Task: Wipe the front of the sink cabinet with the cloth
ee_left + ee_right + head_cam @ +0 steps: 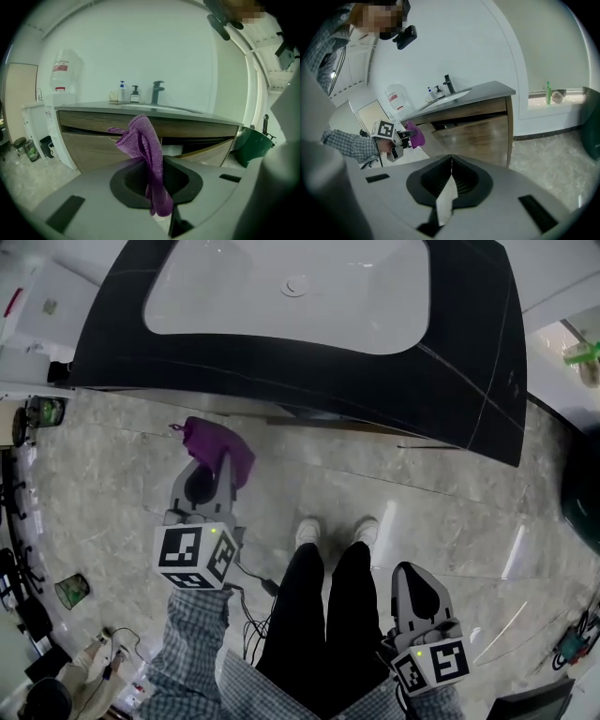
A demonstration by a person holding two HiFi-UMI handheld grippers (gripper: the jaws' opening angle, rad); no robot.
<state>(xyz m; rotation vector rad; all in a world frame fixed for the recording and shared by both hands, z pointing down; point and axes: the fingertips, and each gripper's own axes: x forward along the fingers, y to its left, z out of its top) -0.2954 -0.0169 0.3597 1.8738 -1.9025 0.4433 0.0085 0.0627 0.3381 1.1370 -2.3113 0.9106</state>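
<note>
The sink cabinet (98, 140) has wooden drawer fronts under a dark countertop (281, 357) with a white basin. A dark gap shows between the upper and lower fronts. A purple cloth (145, 143) sticks up from my left gripper (157, 166), which is shut on it a short way in front of the cabinet, apart from it. The head view has the cloth (217, 443) at the left gripper (214, 470), below the counter edge. My right gripper (419, 573) hangs low beside the person's legs, shut with nothing in it (451, 161), facing the cabinet (473, 136).
A dark green bin (251, 145) stands right of the cabinet. A tap (157, 92) and soap bottles (128, 92) sit on the counter. White furniture (51, 136) stands at the left. Cables (253, 601) trail on the marble floor, and another person (56, 690) crouches at lower left.
</note>
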